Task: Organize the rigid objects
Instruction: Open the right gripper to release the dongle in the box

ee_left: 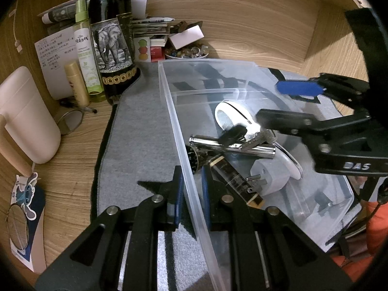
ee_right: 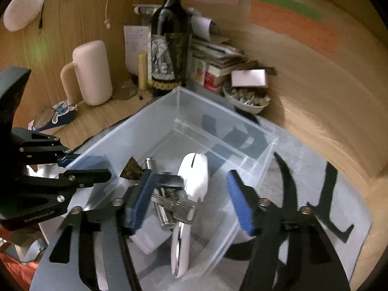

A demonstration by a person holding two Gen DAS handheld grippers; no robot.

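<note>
Keys [ee_left: 252, 138], flashlight [ee_left: 232, 146] and charger [ee_left: 269, 177] lie in the clear bin [ee_left: 174, 111].

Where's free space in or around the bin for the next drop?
Free: the far end of the clear bin, past its divider, and the grey mat between the bin and the wine bottle. Crowded: the near end, with keys, metal tube and charger; the corner behind the bottle.
</note>
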